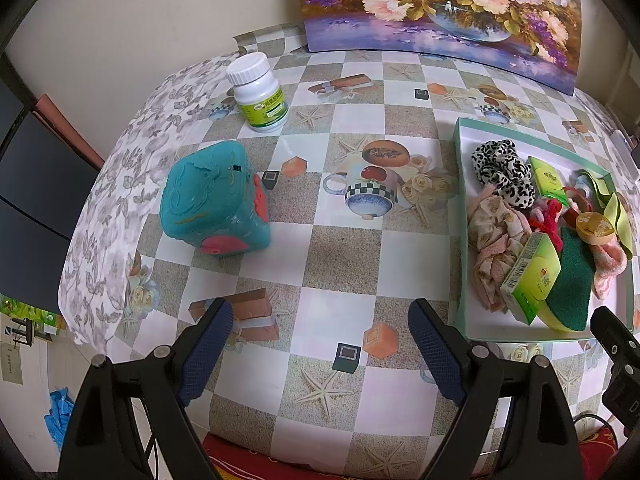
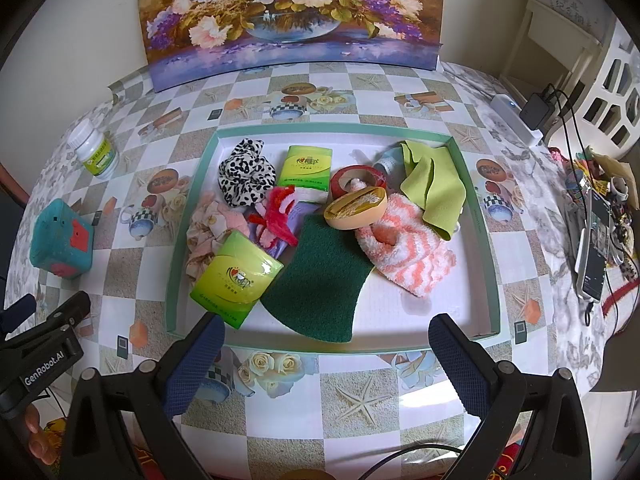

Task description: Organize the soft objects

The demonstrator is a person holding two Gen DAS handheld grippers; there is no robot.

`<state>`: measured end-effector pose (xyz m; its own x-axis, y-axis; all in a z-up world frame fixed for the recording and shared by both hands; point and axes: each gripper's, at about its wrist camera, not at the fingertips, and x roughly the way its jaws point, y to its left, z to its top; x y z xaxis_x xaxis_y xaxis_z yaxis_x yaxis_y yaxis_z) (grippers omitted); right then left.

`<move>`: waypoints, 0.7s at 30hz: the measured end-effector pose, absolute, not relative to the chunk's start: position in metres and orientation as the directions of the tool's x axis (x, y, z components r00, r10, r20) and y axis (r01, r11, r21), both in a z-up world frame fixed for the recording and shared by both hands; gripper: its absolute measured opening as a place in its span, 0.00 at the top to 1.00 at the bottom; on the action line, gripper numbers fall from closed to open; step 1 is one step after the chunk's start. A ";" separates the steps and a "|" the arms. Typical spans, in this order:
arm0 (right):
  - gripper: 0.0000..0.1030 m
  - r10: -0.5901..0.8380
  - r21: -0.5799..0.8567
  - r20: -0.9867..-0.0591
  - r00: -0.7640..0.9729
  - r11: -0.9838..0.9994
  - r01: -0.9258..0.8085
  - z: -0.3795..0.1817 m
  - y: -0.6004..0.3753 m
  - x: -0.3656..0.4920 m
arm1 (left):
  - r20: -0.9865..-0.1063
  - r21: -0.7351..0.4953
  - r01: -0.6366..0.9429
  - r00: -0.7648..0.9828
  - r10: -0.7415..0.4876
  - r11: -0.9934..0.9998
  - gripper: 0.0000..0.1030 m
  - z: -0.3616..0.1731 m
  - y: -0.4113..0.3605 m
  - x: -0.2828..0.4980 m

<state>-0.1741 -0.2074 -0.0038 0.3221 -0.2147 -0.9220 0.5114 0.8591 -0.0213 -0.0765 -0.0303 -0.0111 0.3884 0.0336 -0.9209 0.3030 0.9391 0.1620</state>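
A shallow teal-rimmed tray point(image 2: 340, 126) holds a jumble of soft things: a leopard-print scrunchie point(image 2: 246, 178), a floral pink scrunchie point(image 2: 208, 232), two green tissue packs point(image 2: 236, 278), a dark green scouring sponge point(image 2: 320, 276), a pink striped sock point(image 2: 404, 252) and a lime cloth point(image 2: 432, 188). My right gripper point(image 2: 328, 328) hangs open over the tray's near rim, empty. A soft teal cube point(image 1: 216, 200) sits on the table left of the tray point(image 1: 462, 200). My left gripper point(image 1: 320, 320) is open and empty, nearer than the cube and to its right.
A white pill bottle point(image 1: 260, 92) stands behind the cube. A flower painting point(image 2: 296, 16) leans at the table's back. A red tape roll point(image 2: 358, 178) and a beige oval case point(image 2: 356, 204) also lie in the tray. Phones and cables point(image 2: 592, 248) crowd the right edge.
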 end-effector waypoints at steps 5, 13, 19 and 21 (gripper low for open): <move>0.00 -0.215 -0.022 -0.922 0.321 0.859 0.511 -0.004 -0.208 -0.175 | -0.921 0.162 0.304 0.388 0.033 0.939 0.13 -0.011 -0.030 -0.076; 0.00 -0.215 -0.023 -0.922 0.321 0.859 0.511 -0.004 -0.208 -0.174 | -0.923 0.157 0.303 0.385 0.030 0.940 0.13 -0.012 -0.029 -0.077; 0.00 -0.216 -0.023 -0.923 0.320 0.859 0.512 -0.004 -0.208 -0.175 | -0.923 0.155 0.304 0.383 0.028 0.940 0.13 -0.012 -0.029 -0.076; 0.00 -0.216 -0.023 -0.923 0.320 0.859 0.512 -0.004 -0.209 -0.175 | -0.924 0.153 0.304 0.382 0.027 0.940 0.13 -0.012 -0.029 -0.076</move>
